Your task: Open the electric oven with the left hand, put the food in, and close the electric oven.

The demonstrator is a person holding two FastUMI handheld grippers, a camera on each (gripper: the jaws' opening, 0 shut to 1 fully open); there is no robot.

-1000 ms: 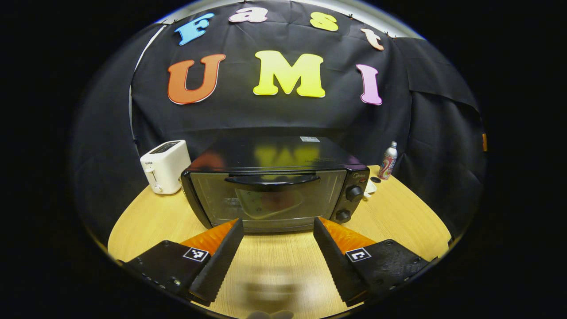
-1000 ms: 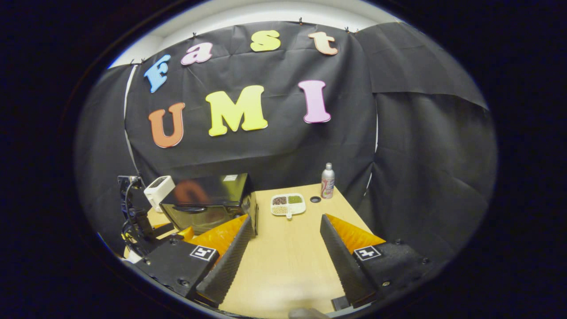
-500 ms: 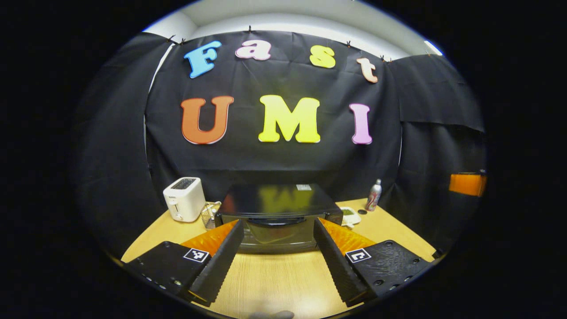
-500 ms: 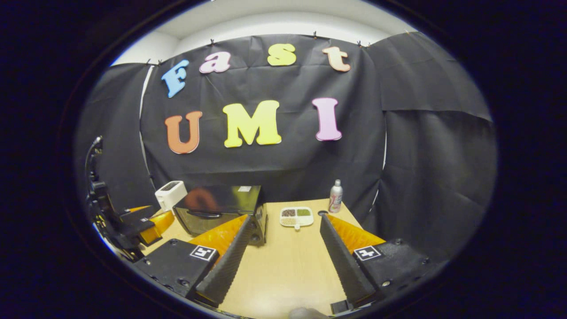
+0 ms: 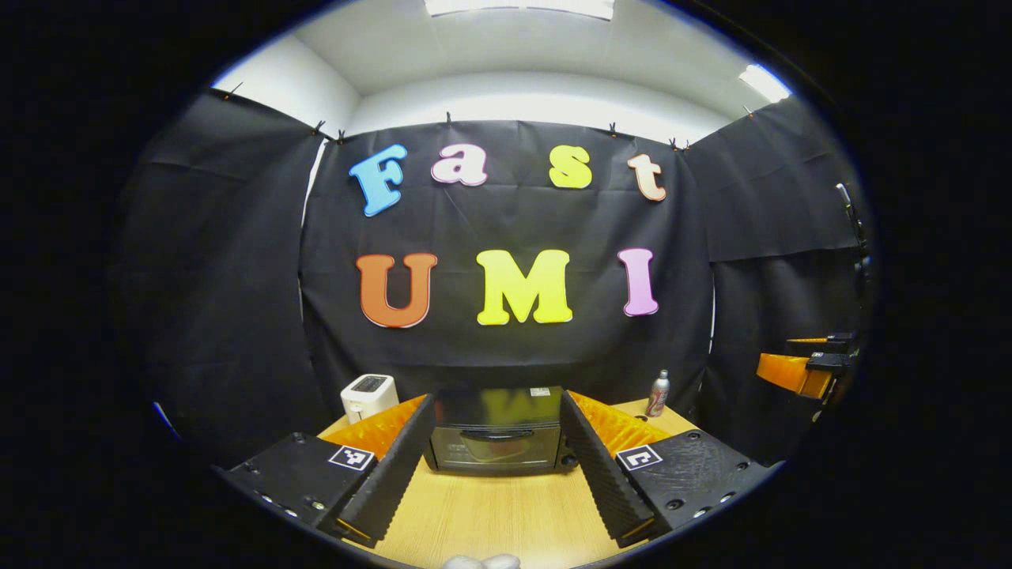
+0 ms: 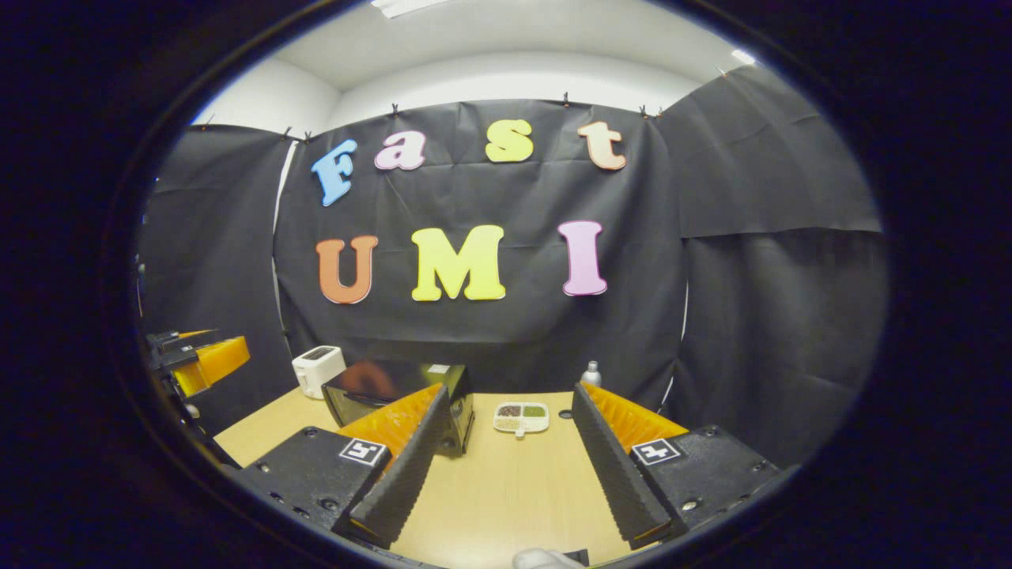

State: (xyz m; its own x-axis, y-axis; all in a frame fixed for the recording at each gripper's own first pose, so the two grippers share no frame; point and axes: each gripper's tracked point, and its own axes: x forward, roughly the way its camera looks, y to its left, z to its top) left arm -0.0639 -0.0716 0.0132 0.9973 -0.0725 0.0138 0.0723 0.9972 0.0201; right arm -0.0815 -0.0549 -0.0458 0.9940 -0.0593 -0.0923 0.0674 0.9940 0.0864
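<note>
table: light wood top (image 5: pixel 490 514), set against the black cloth wall
electric oven: black (image 5: pixel 496 431), sits mid-table near the back, door shut (handle across the top of the glass)
toaster: white (image 5: pixel 368 395), far back corner, just beside the oven, apart from it
food tray: white, divided compartments (image 6: pixel 521 417), flat on the table beside the oven's knob side (contents too small to name)
bottle: upright (image 5: pixel 657 393), at the back edge near the wall
small dark disc: (image 6: pixel 564 413) flat on the table between tray and bottle
</note>
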